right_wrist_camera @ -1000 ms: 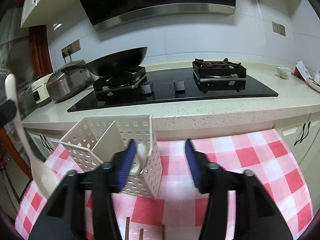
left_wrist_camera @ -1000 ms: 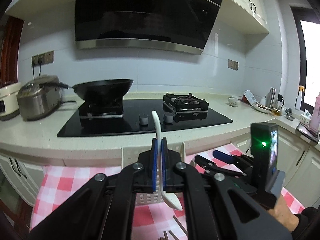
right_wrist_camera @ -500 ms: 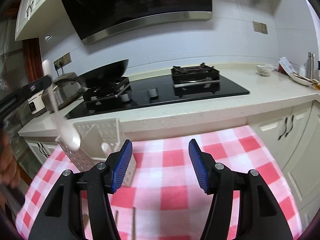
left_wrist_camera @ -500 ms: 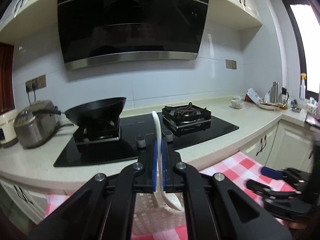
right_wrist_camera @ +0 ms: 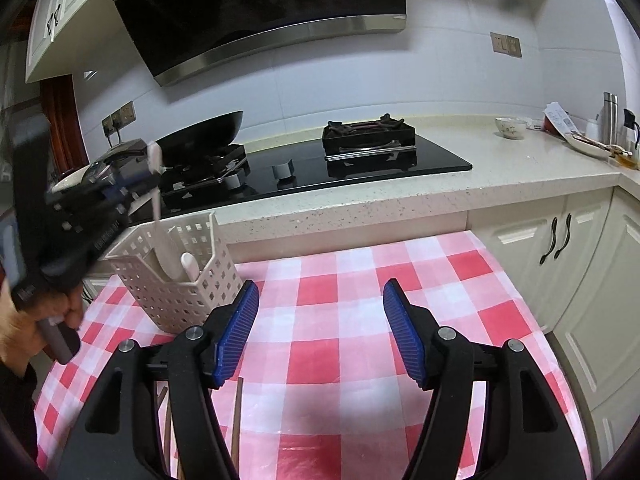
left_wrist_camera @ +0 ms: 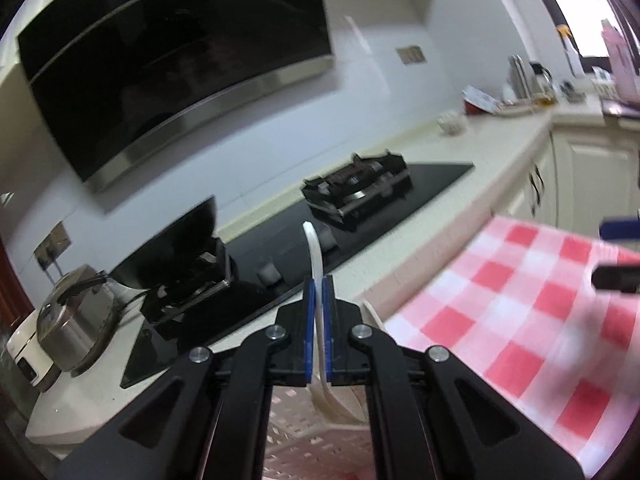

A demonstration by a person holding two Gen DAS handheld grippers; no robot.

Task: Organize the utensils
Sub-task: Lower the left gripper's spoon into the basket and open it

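Since half a second ago, the left gripper point(left_wrist_camera: 318, 320) has tipped sideways and carried the white spoon point(left_wrist_camera: 316, 264) down over the white perforated caddy point(right_wrist_camera: 176, 284), so the spoon's bowl now sits inside the caddy's rim. Its blue pads are pressed tight on the spoon's handle, pinching it. Nearest in the right wrist view, the right gripper point(right_wrist_camera: 320, 332) hangs with its two blue ribbed pads spread wide and nothing between them, above the red-and-white checked tablecloth point(right_wrist_camera: 360, 288). Brown chopsticks point(right_wrist_camera: 238, 420) lie on the cloth just under its left finger; at least three thin sticks show, though the gripper hides part of them. Farther left, the caddy stands on the cloth against the counter edge, and a second white utensil handle point(right_wrist_camera: 190, 266) stands inside it beside the held spoon. Beyond, the speckled counter point(right_wrist_camera: 400, 196) carries a black two-burner hob point(right_wrist_camera: 360, 160) with two knobs; one black wok point(right_wrist_camera: 200, 136) sits on its left burner. One small bowl point(right_wrist_camera: 510, 127) rests on the counter to the right. No writing is legible anywhere.
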